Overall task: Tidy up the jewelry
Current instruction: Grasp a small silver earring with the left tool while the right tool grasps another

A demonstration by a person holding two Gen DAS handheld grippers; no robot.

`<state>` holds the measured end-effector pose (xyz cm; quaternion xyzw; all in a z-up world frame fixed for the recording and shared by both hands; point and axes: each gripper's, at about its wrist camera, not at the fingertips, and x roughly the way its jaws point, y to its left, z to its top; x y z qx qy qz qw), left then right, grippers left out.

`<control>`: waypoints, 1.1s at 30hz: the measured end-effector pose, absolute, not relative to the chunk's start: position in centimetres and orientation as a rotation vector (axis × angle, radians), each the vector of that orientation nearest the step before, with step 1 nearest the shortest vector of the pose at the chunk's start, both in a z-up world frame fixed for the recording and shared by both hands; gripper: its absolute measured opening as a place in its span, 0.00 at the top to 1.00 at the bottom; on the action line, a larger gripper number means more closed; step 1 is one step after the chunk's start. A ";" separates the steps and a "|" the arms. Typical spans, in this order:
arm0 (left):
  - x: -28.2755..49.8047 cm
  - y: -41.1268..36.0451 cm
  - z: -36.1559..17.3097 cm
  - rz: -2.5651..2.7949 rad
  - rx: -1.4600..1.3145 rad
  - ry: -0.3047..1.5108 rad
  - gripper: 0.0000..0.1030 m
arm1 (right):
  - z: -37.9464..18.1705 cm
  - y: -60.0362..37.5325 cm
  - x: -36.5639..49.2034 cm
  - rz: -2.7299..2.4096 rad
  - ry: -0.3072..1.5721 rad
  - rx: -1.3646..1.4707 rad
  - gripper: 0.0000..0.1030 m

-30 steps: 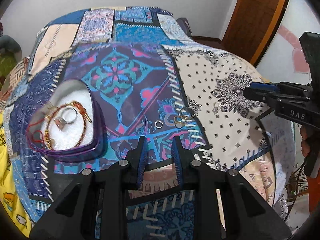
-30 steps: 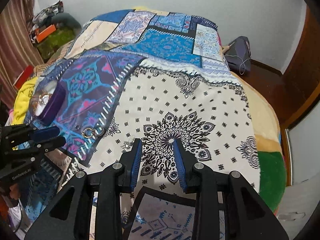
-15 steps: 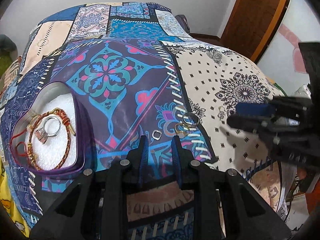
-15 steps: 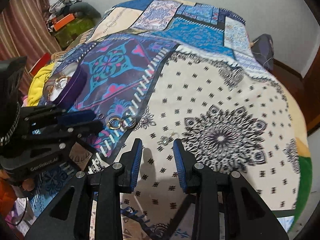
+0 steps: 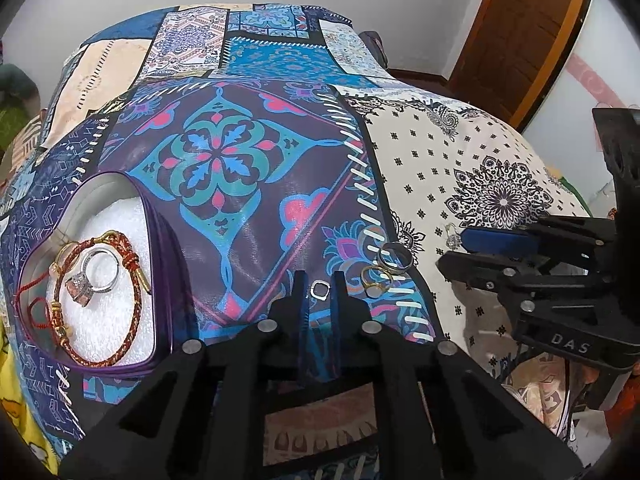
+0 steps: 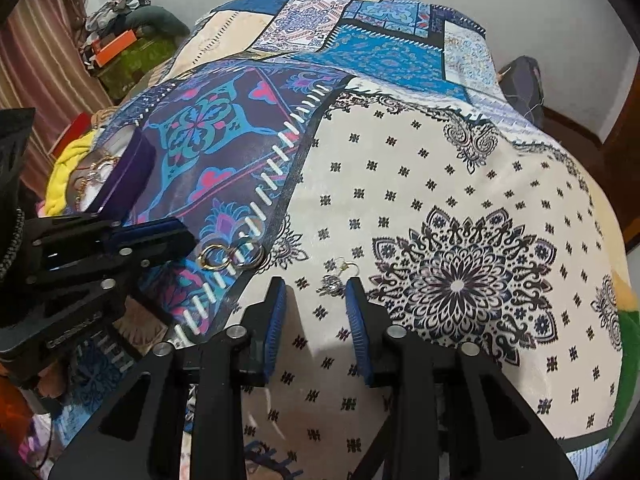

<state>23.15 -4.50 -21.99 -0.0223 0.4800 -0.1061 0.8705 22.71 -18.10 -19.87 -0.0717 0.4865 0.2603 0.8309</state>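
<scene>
A small silver square ring lies on the patterned bedspread, pinched between the tips of my left gripper, which is shut on it. Just right of it lie a gold ring and a darker band. A silver earring sits on the white patch between the fingers of my right gripper. Its jaws are closing and the pads stand clear of the earring. The purple heart-shaped box at the left holds a red braided bracelet and a stone ring on white foam.
The bedspread covers a bed that drops off at the right, toward a wooden door. A yellow cloth and piled clutter lie left of the bed. The two grippers work close together, side by side.
Both grippers have sunk closer to the bedspread. The left jaws have narrowed onto the small silver ring. The right jaws have come in around the earring.
</scene>
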 end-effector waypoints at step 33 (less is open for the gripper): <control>15.6 -0.5 -16.6 -0.199 -0.083 0.867 0.93 | -14.8 -17.7 18.9 0.561 0.871 -0.140 0.92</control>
